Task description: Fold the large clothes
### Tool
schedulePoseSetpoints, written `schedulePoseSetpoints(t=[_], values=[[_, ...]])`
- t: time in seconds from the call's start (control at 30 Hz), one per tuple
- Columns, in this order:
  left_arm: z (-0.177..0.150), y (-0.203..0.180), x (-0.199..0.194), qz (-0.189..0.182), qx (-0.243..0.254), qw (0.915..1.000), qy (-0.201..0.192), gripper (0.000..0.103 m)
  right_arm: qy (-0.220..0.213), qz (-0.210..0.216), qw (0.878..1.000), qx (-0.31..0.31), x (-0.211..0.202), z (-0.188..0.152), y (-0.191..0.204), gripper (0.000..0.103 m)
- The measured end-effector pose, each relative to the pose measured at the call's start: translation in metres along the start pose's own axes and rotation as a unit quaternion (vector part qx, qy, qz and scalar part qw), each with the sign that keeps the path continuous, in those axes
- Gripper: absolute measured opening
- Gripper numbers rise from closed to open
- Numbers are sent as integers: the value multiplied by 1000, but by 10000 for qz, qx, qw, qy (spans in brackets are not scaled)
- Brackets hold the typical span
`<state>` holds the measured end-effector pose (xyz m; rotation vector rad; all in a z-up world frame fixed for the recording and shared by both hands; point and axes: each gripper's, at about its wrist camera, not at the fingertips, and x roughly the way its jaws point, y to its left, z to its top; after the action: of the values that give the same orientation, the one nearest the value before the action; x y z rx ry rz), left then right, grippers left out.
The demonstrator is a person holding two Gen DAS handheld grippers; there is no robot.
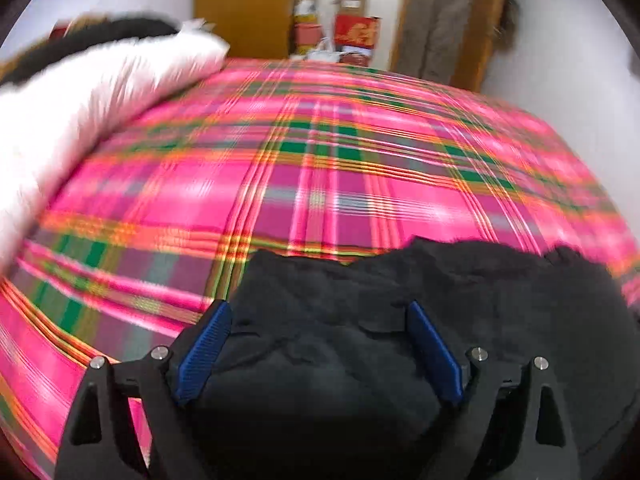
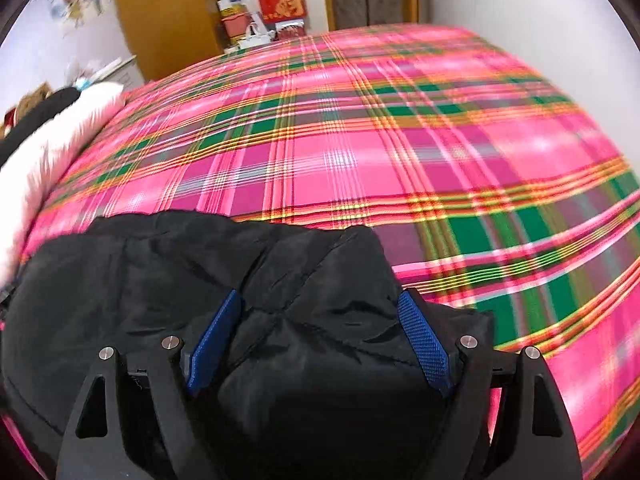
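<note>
Left wrist view: the left gripper (image 1: 318,316) points down at a black padded jacket (image 1: 460,280) that lies on a bed covered with a pink, green and orange plaid sheet (image 1: 320,168). Its two blue-padded fingers (image 1: 204,346) stand wide apart with a thick bulge of the black cloth filling the space between them; whether the pads press on that cloth cannot be told. The jacket takes up the near lower part of the view, its far edge running across the sheet. A white fluffy garment (image 1: 100,96) with something black behind it lies at the left edge of the bed. Beyond the bed stand a wooden door (image 1: 244,4), red boxes (image 1: 356,34) and a grey coat (image 1: 436,20) hanging by a white wall. The picture is blurred by motion. Right wrist view: the right gripper (image 2: 320,312) also points down at the same black jacket (image 2: 160,272), which here covers the lower left of the view on the plaid sheet (image 2: 400,140). Its blue fingers (image 2: 422,340) are spread wide, a creased fold of the jacket bulging up between them; contact of the pads with the cloth cannot be told. The white garment (image 2: 64,136) lies at the bed's left edge, with the door (image 2: 160,12) and red boxes (image 2: 282,4) behind.
</note>
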<state>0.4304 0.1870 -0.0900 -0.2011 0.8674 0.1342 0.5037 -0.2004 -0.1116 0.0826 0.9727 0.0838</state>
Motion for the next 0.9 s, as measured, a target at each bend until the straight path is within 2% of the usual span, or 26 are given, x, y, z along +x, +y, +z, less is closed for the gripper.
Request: schedulePoseSetpoints(t=[0.1,0.67,0.83,0.9], values=[[-5,6,12,-63,-186,9998,-23,94,15,75,9999,80,14,-1,-1,82],[-9,-2,26,141,-130,9997,-116,97,-14,93,9997,233,28,-3,-7,83],[1,-4,21,238,-36,9996,149,96,192,0,9994,272,10,7,-7,83],[9,-6,6,315,-1,9993,177,94,82,-90,9997,210,-10,9,-3,83]])
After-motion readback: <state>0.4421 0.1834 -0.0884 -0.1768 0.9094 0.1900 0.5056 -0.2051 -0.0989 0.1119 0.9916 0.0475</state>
